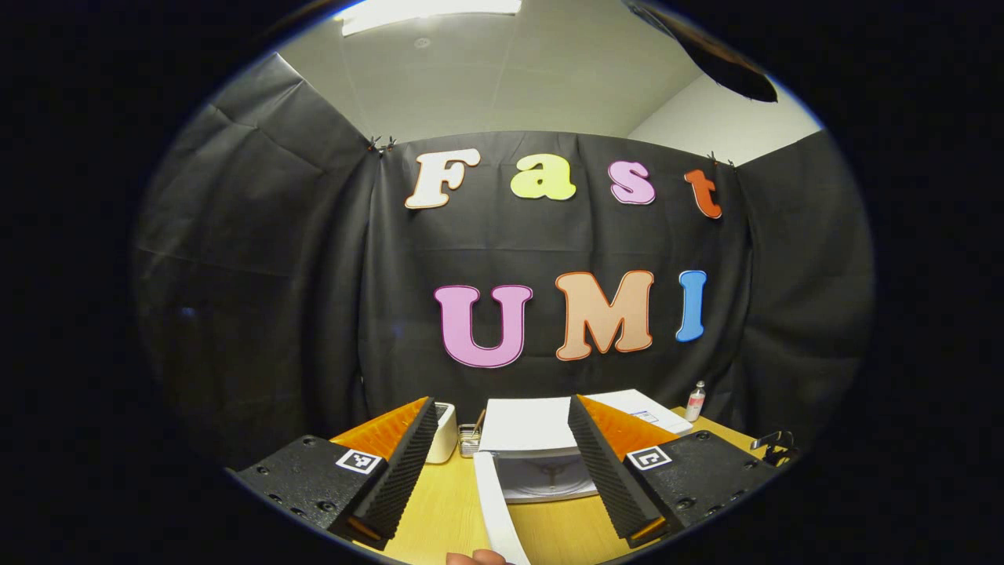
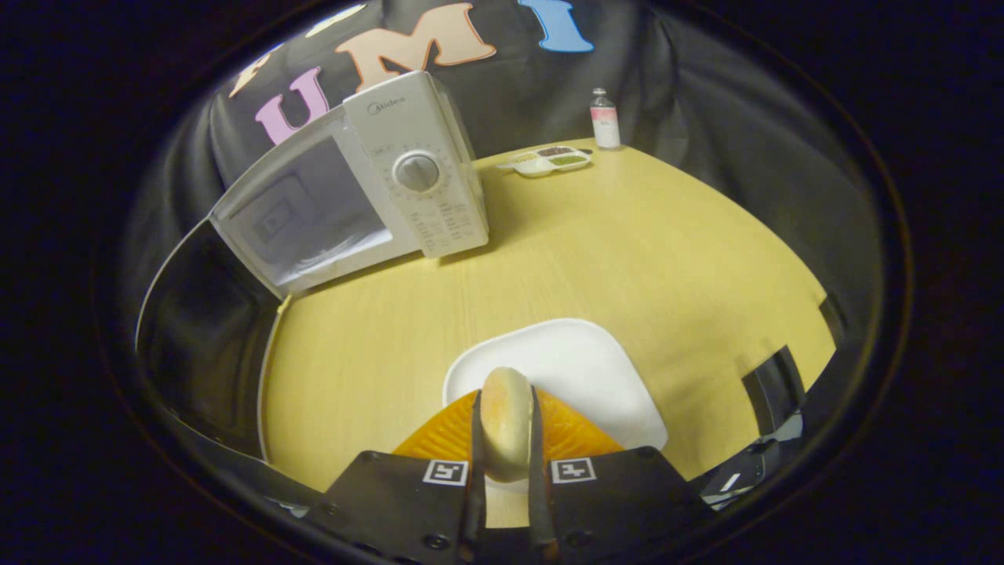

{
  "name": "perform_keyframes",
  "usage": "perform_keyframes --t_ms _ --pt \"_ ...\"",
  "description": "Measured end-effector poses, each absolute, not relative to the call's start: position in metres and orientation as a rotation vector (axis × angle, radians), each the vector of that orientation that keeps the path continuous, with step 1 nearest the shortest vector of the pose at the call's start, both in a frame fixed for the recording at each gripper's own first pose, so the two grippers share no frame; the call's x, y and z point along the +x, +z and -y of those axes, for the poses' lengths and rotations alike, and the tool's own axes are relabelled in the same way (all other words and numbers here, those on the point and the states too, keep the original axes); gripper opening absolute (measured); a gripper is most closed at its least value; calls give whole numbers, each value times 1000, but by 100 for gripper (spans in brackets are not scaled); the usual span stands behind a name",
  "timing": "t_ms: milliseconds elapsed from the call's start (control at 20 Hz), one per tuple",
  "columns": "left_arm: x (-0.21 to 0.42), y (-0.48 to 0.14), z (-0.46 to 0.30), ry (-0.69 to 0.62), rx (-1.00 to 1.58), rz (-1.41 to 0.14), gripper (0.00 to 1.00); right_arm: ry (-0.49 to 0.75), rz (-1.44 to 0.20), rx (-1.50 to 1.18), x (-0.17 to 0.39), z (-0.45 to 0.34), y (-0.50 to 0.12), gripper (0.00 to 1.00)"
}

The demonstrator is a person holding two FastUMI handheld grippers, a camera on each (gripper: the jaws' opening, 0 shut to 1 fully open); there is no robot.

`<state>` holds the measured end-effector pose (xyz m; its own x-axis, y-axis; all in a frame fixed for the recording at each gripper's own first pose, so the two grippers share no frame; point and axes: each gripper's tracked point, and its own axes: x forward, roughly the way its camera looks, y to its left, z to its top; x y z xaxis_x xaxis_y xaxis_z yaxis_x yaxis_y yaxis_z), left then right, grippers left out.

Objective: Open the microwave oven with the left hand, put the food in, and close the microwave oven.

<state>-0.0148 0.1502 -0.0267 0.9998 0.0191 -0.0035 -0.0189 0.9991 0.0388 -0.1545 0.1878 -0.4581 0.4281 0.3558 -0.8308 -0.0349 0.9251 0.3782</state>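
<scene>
already my right tool (image 2: 506, 439) grips the bun (image 2: 506, 420) above the white plate (image 2: 572, 369); my left tool (image 1: 502, 463) gapes before the open microwave (image 1: 541, 463). next, i'd carry it inside.

Right gripper view: microwave oven (image 2: 357, 176) at far left of table (image 2: 627, 235), door shut. Compartment tray (image 2: 547, 159) behind and to the right of it, near far edge; small bottle (image 2: 604, 119) just right of tray. Plate (image 2: 561, 369) near front edge, well apart from microwave. Food (image 2: 506, 424) above plate's near rim, between fingers of right gripper (image 2: 503, 439).

Left gripper view: small container (image 1: 443, 431) and wire holder (image 1: 469, 439) left of microwave; bottle at far right.
</scene>
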Motion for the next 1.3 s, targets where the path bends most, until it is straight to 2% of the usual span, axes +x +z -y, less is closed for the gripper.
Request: perform_keyframes --t_ms 50,100,650,850,950,1050,1300 --pt "-16 -28 -150 21 39 -7 99 247 -1107 373 -150 -194 -453 17" --pt "-16 -28 -151 24 45 -7 99 242 -1102 426 -144 -201 -448 24" --pt "-32 -17 -149 55 113 1 99 197 -1042 1029 -62 -312 -396 24" --pt "-39 -14 -149 76 131 -4 100 188 -1080 1230 -51 -367 -389 23" --pt "-45 -18 -150 88 126 -16 97 158 -1089 1336 -44 -389 -388 24" --pt "-50 -20 -153 105 122 -31 100 141 -1075 1374 -37 -406 -389 24" --pt "-59 -26 -161 147 124 -65 100 83 -1091 1455 -28 -444 -406 24"
